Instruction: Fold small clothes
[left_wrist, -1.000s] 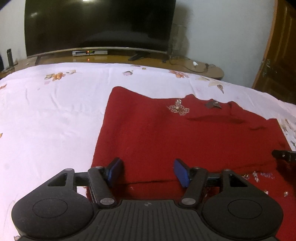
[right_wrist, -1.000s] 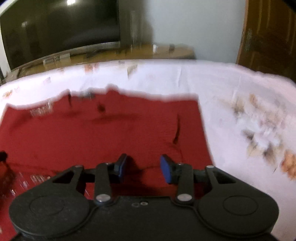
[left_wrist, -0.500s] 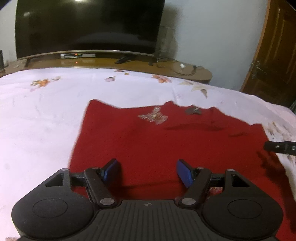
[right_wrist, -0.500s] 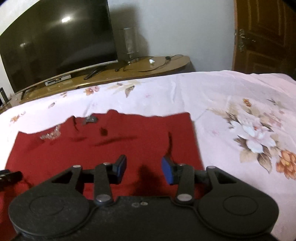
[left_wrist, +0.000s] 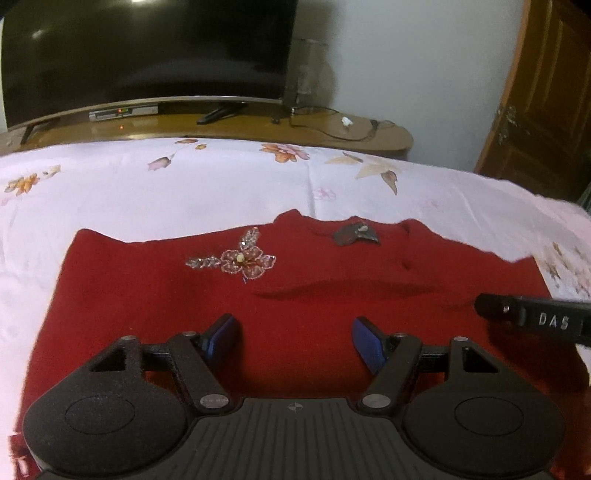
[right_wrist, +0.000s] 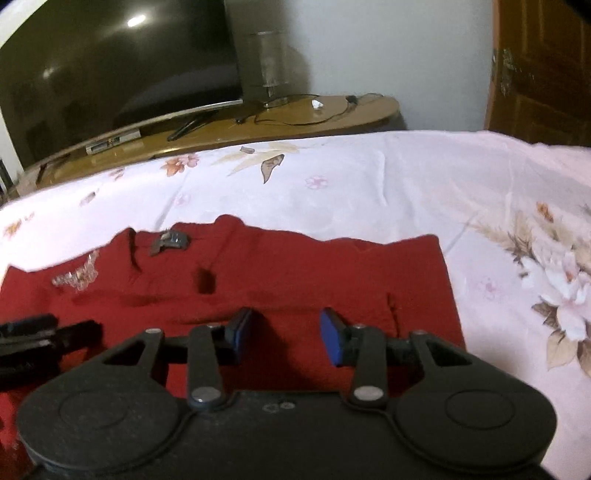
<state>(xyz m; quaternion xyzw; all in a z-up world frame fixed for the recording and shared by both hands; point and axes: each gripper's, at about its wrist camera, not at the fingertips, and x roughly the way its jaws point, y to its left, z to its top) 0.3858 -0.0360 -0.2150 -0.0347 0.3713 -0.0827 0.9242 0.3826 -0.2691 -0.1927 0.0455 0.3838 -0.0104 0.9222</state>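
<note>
Found the red garment spread flat on the bed sheet, lower middle of both frames. Slid sideways over it within the last second with left claw and right claw. Kept both apart, clamping nothing. Probably lined up for the next fold.

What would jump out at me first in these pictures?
A deep red knitted garment lies spread flat on a white floral bedsheet, a beaded flower decoration on its upper left. Two black handheld grippers with blue pads, left gripper and right gripper, hover open above its near edge.
</note>
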